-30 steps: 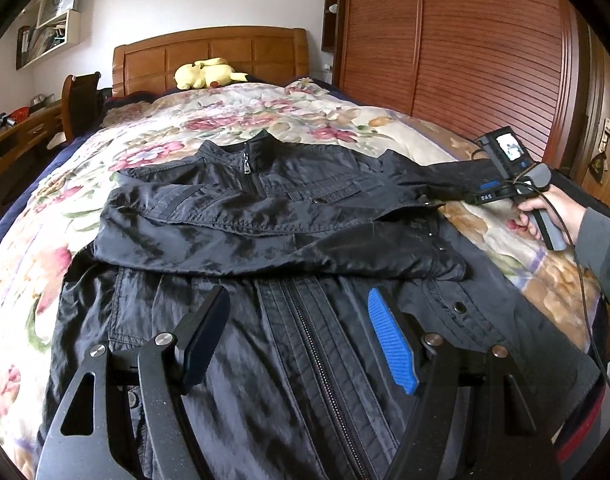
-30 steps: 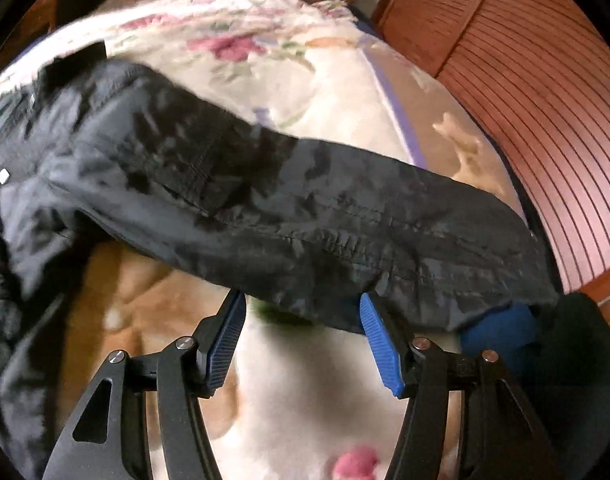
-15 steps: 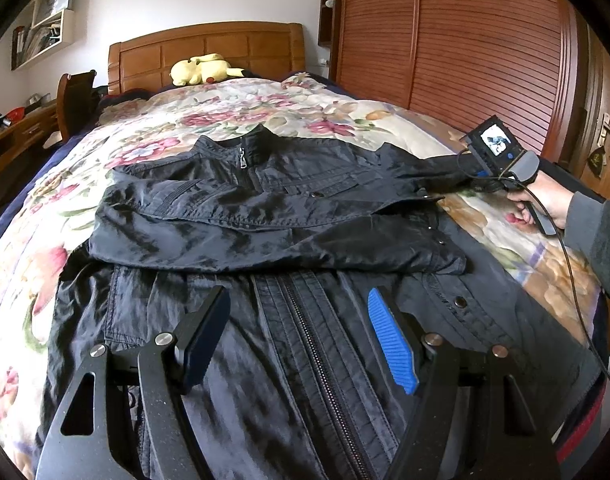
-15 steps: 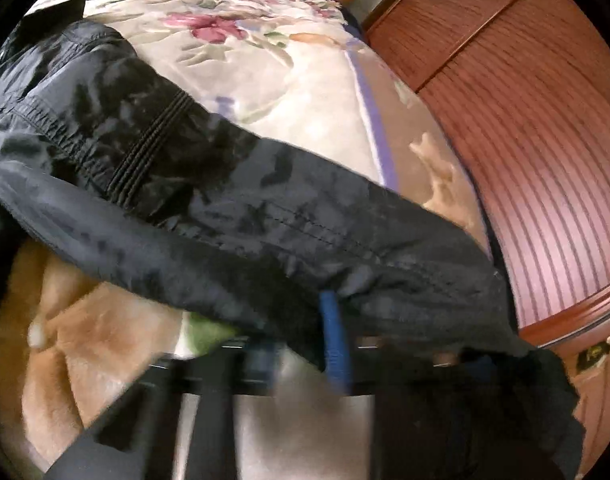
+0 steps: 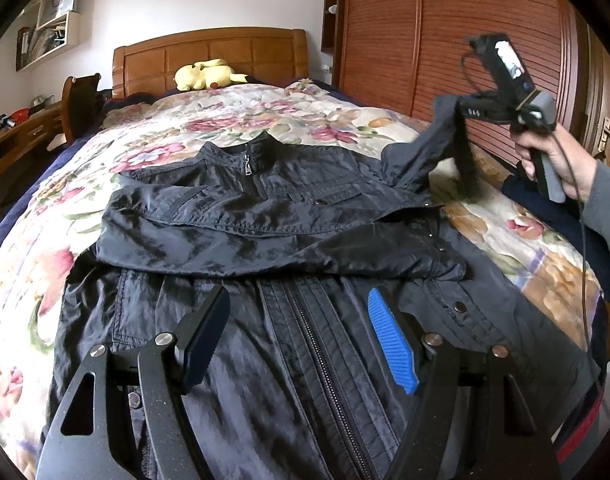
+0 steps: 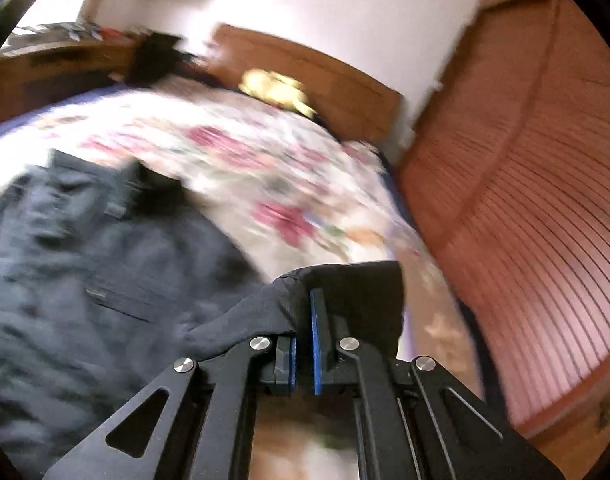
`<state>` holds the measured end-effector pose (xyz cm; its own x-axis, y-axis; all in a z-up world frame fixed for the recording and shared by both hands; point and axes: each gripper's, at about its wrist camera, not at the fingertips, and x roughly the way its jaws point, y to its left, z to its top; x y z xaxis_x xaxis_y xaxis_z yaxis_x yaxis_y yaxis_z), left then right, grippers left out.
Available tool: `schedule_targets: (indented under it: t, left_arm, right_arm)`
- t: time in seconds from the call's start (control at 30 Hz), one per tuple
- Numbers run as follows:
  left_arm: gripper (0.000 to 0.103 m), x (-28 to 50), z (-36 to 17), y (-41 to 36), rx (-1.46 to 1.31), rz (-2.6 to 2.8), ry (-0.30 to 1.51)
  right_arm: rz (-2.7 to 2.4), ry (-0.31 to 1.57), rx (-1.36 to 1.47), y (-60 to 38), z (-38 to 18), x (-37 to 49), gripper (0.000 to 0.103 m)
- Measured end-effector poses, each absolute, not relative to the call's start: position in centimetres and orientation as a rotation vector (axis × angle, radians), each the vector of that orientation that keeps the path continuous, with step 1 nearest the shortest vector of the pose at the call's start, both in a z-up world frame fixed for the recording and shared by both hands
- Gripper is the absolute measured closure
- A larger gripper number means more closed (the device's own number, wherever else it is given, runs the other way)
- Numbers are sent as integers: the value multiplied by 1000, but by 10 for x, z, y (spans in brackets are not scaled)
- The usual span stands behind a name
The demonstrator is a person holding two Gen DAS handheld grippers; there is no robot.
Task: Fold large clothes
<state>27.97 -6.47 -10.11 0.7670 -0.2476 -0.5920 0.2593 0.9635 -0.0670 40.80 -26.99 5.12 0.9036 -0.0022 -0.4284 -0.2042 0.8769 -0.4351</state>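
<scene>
Left wrist view. Your left gripper (image 5: 297, 332) hovers low over the black jacket (image 5: 265, 240), its fingers spread wide with nothing between them; the blue pad (image 5: 391, 344) and the dark one stand on either side of the front zipper (image 5: 325, 364). The jacket lies face up on the floral bedspread (image 5: 265, 116), collar toward the wooden headboard (image 5: 209, 56), and one sleeve is already folded across the chest. At the right of the frame your right hand (image 5: 553, 156), in a grey cuff, holds the right gripper (image 5: 461, 114) raised above the bed. The end of the other sleeve (image 5: 437, 148) hangs from its tip, lifted clear of the bedspread and still joined to the jacket at the shoulder. A yellow plush toy (image 5: 205, 74) rests against the headboard, and a slatted wooden wardrobe (image 5: 445, 32) stands along the far side of the bed.

Right wrist view. This frame is blurred by motion. Your right gripper (image 6: 303, 320) has just been closing, and its fingers now stand pressed together on a fold of the sleeve's (image 6: 345, 296) black cloth, which drapes over the tips and trails down to the left. The body of the jacket (image 6: 85, 280) lies below and to the left on the bedspread (image 6: 265, 168). The headboard (image 6: 305, 68), the plush toy (image 6: 277, 88) and the wardrobe (image 6: 525, 200) show behind it.
</scene>
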Motion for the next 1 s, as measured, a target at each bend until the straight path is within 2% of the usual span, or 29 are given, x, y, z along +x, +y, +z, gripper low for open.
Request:
schedule_targets:
  t: [0.3, 0.43, 0.57, 0.7, 0.87, 1.0]
  left_arm:
    - [30, 278, -100, -63, 22, -263, 637]
    - [30, 277, -98, -62, 20, -264, 631]
    - [30, 276, -96, -61, 17, -267, 625]
    - [30, 276, -96, -61, 20, -264, 622]
    - [30, 276, -96, -61, 22, -264, 627]
    - [30, 276, -96, -61, 21, -264, 628]
  right_arm:
    - [314, 549, -569, -200, -3, 372, 97]
    - [331, 645, -510, -206, -18, 381, 82]
    - [369, 754, -440, -213, -34, 392, 72]
    - [407, 744, -375, -223, -29, 378, 61]
    - [368, 664, -323, -253, -10, 367, 58]
    - [280, 618, -259, -285, 4, 370, 49]
